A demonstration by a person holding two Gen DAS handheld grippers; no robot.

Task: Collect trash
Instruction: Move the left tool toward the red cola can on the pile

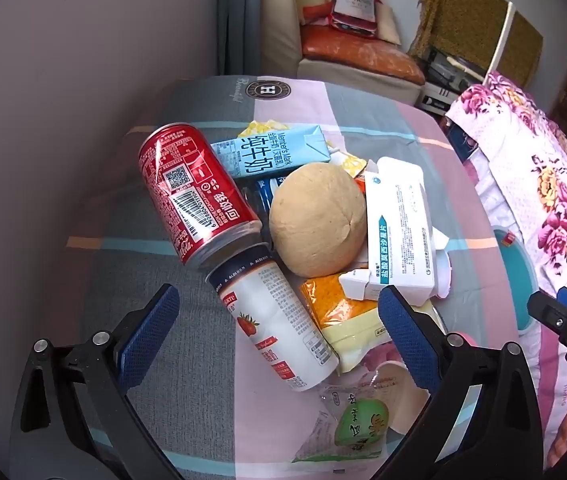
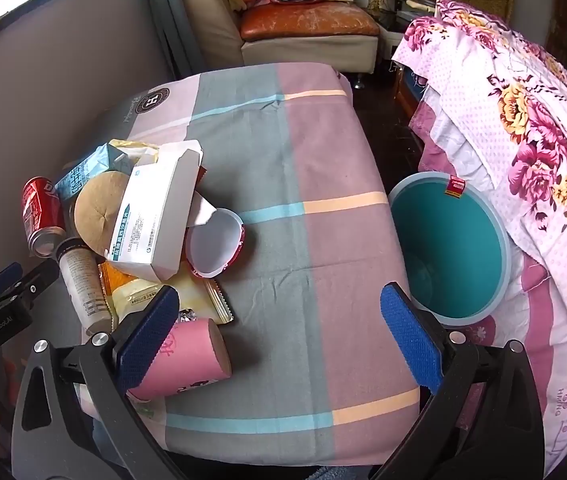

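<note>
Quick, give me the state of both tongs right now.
Left tongs: open, holding nothing, above the white bottle.
Right tongs: open, holding nothing.

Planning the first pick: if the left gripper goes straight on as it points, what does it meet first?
Probably the white strawberry-print bottle lying between the open left gripper fingers, though depth is unclear.

Left side: I see the trash pile (image 2: 135,232) crowding the table's left half, hard against the grey wall (image 2: 43,92).
Middle: bare tablecloth (image 2: 303,152) gives me open passage.
Near edge: the pink cup (image 2: 191,356) lies beside my right gripper (image 2: 279,340).
Right: the teal bin (image 2: 449,244) mouth is open; floral bedding (image 2: 531,128) crowds its far rim.
</note>
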